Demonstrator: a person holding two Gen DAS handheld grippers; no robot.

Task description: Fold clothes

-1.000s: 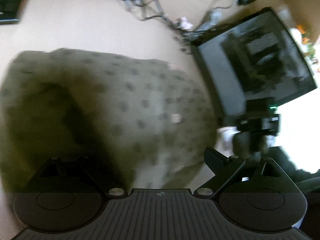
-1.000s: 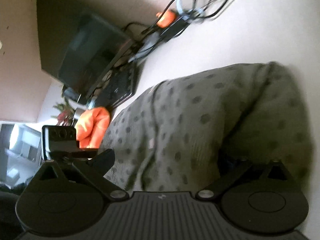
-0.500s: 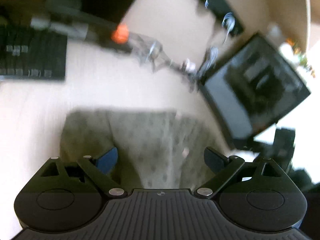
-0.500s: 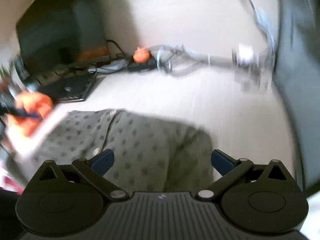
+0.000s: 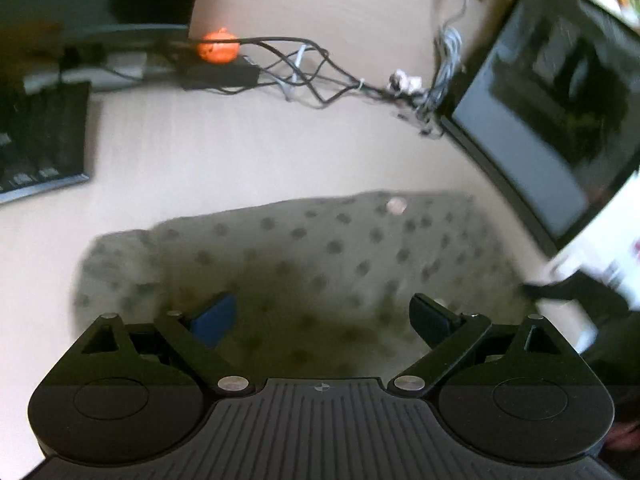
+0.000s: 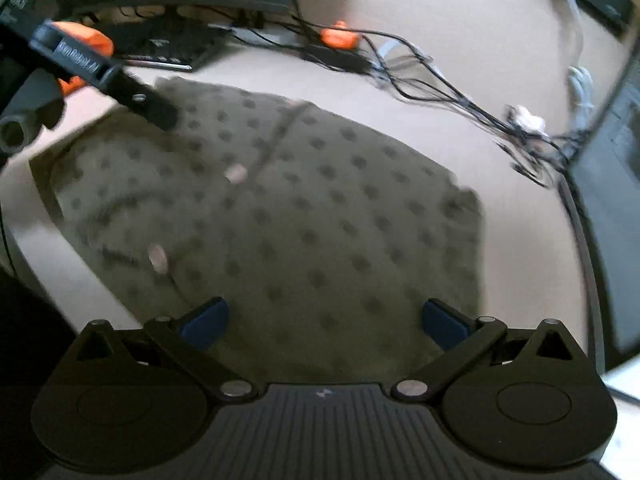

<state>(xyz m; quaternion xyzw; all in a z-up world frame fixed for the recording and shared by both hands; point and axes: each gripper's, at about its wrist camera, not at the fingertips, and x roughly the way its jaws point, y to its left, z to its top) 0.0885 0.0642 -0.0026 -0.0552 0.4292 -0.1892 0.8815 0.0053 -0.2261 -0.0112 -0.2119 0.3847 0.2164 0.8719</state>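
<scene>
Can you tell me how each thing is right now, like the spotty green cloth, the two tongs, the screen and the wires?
Spotty green cloth: lying on the table, let go.
Left tongs: open, empty, above the cloth.
Right tongs: open, empty, above the cloth.
Screen: dark.
Wires: tangled on the table.
Keyboard: flat on the table, untouched.

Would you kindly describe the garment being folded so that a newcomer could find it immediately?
Start from the pale desk between the keyboard and the dark monitor. In front of the tangled cables lies the olive-green garment, the only fabric there covered in dark spots.
</scene>
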